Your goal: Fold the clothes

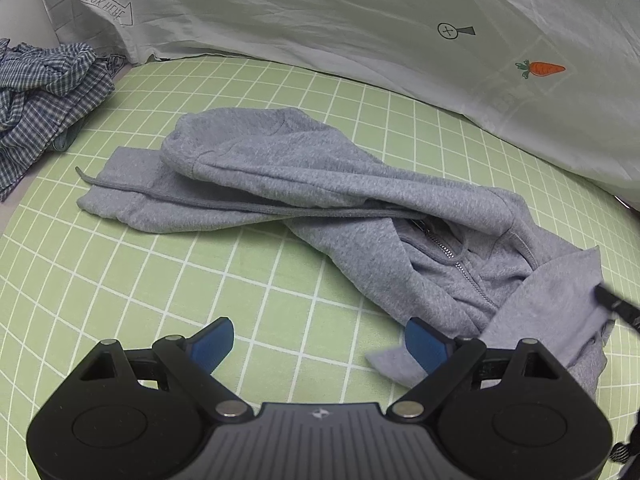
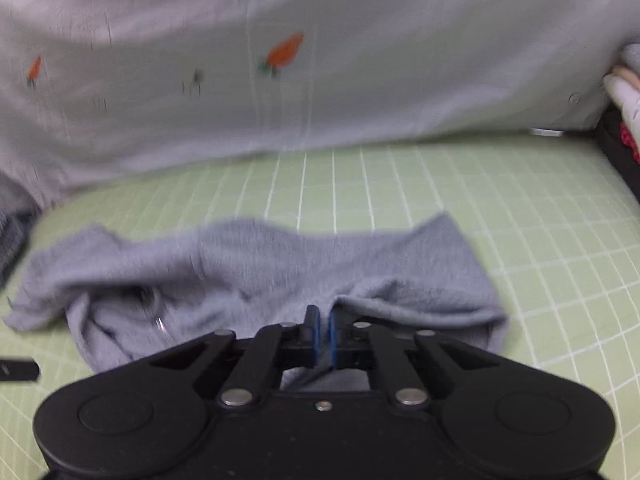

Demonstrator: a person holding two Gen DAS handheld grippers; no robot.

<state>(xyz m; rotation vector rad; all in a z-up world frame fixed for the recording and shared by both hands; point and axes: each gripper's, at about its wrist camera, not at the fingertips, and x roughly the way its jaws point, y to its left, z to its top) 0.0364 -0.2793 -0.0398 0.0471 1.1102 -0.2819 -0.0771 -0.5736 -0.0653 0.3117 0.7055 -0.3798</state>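
so, a green sheet [image 1: 280,92] with a white grid is covering the whole work surface, and a pale cloth [image 1: 360,20] printed with carrots and small marks is hanging along its far side. a grey zip hoodie [image 1: 320,184] is lying crumpled on the sheet, one sleeve stretching off to the left, the zipper showing near the middle. a blue checked garment [image 1: 44,92] is sitting in a heap at the left edge, well apart from the hoodie. the left gripper [image 1: 320,344] is hovering with its blue pads spread wide, nothing between them, the right pad just over a hoodie edge. the right gripper [image 2: 323,330] is pinching a fold of the hoodie [image 2: 256,264], pads nearly together on the fabric; that view is blurred.
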